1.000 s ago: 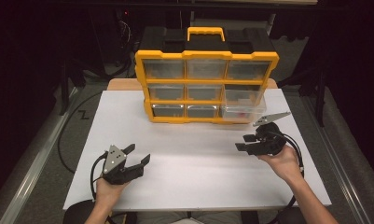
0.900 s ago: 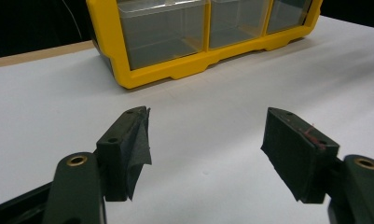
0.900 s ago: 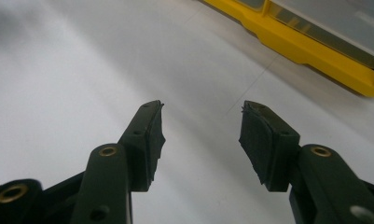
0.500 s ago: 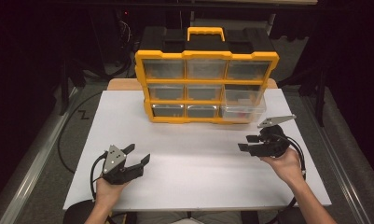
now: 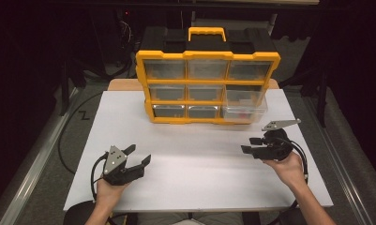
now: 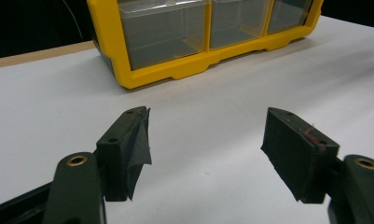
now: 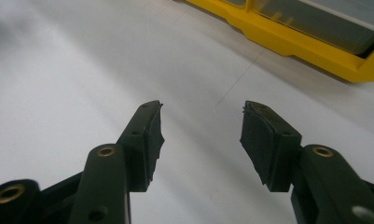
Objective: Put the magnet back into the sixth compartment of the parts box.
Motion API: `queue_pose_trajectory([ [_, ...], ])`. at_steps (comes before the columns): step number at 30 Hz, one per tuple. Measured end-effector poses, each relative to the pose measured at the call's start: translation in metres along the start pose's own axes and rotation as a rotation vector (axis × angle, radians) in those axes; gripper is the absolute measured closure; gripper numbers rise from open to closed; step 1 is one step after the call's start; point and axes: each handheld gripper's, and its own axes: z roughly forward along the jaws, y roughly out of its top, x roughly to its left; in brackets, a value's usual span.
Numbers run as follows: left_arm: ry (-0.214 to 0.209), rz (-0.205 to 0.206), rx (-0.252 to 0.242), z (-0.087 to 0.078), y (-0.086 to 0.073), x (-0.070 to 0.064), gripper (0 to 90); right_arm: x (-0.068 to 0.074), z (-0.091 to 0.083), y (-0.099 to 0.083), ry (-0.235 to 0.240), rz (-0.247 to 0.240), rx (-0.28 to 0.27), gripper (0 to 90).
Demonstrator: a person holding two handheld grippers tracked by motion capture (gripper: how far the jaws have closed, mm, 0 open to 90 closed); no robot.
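Observation:
A yellow organizer (image 5: 207, 55) with clear drawers and a handle on top stands at the back middle of the white table (image 5: 195, 173). Its lower right drawer (image 5: 245, 107) is pulled out a little. My left gripper (image 5: 139, 154) is held open above the table's front left, nothing between its jaws. My right gripper (image 5: 249, 144) is open at the front right, pointing left, below the pulled-out drawer. In the left gripper view the open left gripper (image 6: 205, 135) faces the organizer's (image 6: 175, 70) lower left corner. In the right gripper view the open right gripper (image 7: 201, 126) hangs over bare table, the organizer's base (image 7: 306, 51) beyond it.
A wooden strip (image 5: 124, 85) shows behind the table beside the organizer. Dark floor and cables (image 5: 73, 122) lie to the left of the table. A cable (image 5: 300, 154) trails from the right gripper near the table's right edge.
The right gripper has shifted slightly to the right and toward the front edge. The left gripper has stayed still.

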Motion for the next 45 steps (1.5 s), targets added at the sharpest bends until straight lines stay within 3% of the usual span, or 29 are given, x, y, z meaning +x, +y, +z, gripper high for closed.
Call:
queue_pose_trajectory([
  [45, 0.004, -0.001, -0.002, 0.0, 0.0, 0.0, 31.8, -0.006, 0.004, -0.033, -0.031, 0.031, -0.078, 45.6],
])
